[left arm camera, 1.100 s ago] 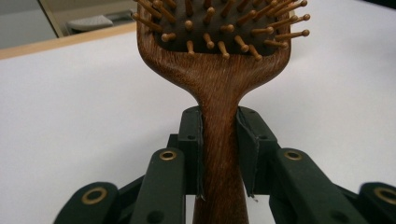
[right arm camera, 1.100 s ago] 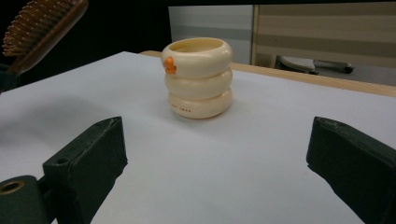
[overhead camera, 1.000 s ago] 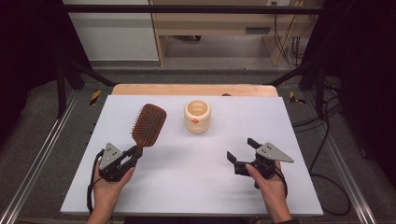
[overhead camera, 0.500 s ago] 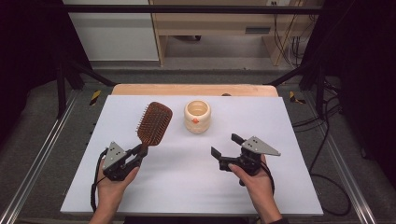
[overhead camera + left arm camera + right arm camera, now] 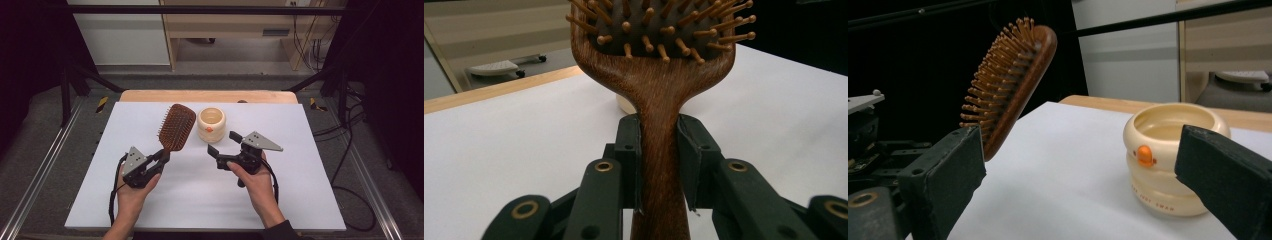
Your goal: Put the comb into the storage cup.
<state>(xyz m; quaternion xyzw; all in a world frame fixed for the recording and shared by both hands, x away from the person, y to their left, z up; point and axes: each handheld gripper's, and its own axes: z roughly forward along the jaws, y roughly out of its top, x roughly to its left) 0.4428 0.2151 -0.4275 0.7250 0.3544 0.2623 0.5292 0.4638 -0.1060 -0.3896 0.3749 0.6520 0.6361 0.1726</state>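
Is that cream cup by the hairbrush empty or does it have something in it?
Empty, as far as shows. The cup stands upright, and its bare cream inside shows from above.

The dark brown wooden paddle hairbrush (image 5: 176,127) with tan pegs is lifted off the table — head tilted up, handle clamped.

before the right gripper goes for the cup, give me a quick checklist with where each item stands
1. Left gripper shut on the hairbrush handle: ok, both pads press the wood.
2. Hairbrush lifted off the table: ok, its head tilts up in the air.
3. Right gripper open and holding nothing: ok.
4. Cup upright on the table: ok.
5. Cup between the right gripper's jaws: not ok, it stands beyond them.
6. Hairbrush head apart from the cup: ok, a gap shows in the right gripper view.
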